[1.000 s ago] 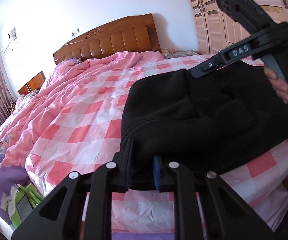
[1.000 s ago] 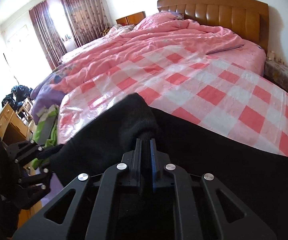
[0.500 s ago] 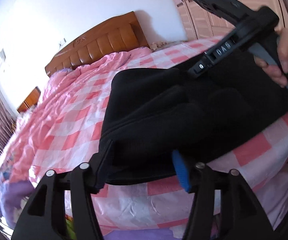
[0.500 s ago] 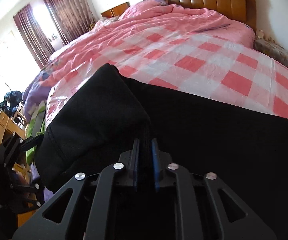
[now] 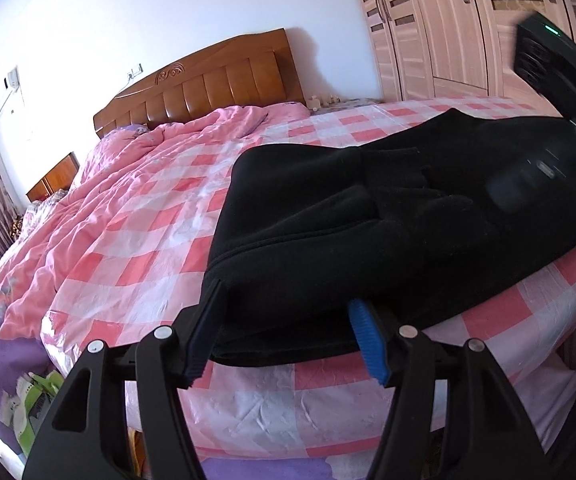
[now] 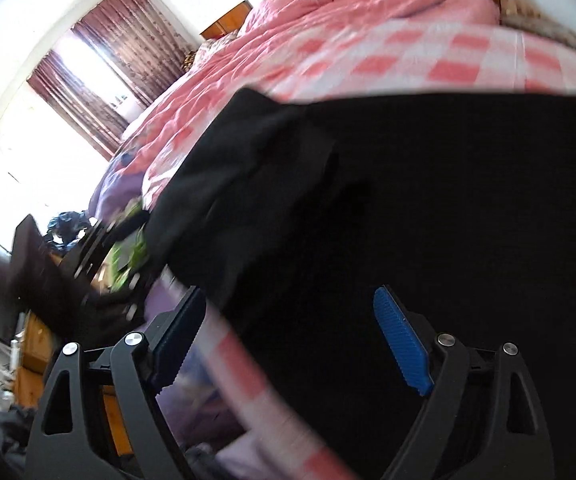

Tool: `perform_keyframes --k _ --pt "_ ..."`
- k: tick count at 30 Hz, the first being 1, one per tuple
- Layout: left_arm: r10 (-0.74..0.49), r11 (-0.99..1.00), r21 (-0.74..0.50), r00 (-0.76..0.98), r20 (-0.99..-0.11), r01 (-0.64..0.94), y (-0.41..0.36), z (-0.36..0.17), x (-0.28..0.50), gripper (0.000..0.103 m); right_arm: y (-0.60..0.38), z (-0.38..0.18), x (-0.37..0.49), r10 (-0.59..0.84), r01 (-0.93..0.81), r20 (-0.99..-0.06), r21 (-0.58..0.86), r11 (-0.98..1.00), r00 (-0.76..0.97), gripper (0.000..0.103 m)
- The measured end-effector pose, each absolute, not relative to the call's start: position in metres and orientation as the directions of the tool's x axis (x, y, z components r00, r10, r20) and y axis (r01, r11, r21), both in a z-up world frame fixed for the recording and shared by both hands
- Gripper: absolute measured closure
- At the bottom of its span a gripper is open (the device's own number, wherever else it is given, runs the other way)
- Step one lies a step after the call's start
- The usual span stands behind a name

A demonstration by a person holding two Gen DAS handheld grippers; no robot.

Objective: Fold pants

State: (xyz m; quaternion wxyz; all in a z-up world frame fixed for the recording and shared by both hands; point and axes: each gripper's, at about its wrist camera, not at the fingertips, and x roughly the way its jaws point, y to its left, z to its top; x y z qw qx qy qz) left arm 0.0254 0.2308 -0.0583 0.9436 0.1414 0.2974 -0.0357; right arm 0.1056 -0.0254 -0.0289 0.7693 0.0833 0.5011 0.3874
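Observation:
The black pants lie folded in layers on the pink checked bed cover, near the bed's foot edge. My left gripper is open, its jaws on either side of the near folded edge without clamping it. My right gripper is open too, over the pants at the bed's edge; this view is blurred. The right gripper also shows blurred at the right of the left wrist view. The left gripper shows blurred at the left of the right wrist view.
A rumpled pink quilt covers the far half of the bed below the wooden headboard. Wardrobe doors stand at the right. A purple sheet and green items lie beside the bed. Curtains hang by the window.
Both grippers have opened and let go of the pants, the left first, then the right. The pants now rest on the bed. The right gripper has drawn back quickly.

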Motion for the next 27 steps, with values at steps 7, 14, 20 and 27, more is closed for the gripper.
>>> perform_keyframes --k 7,14,20,27 --pt "-0.003 0.966 0.211 0.83 -0.558 0.146 0.232 -0.061 0.027 0.036 -0.004 -0.03 0.094 0.641 -0.521 -0.745 0.477 0.707 0.188 0.019" --pt "-0.048 0.971 0.169 0.83 -0.555 0.169 0.237 -0.063 0.025 0.036 0.045 -0.031 0.109 0.631 -0.577 -0.766 0.462 0.673 0.123 0.019" --pt "-0.06 0.976 0.144 0.833 -0.551 0.165 0.244 -0.066 0.021 0.036 0.043 -0.033 0.132 0.729 -0.491 -0.676 0.601 0.631 0.11 0.036" --pt "-0.02 0.973 0.18 0.836 -0.548 0.142 0.245 -0.062 0.007 0.03 0.043 -0.017 0.117 0.681 -0.562 -0.681 0.463 0.685 0.27 0.083"
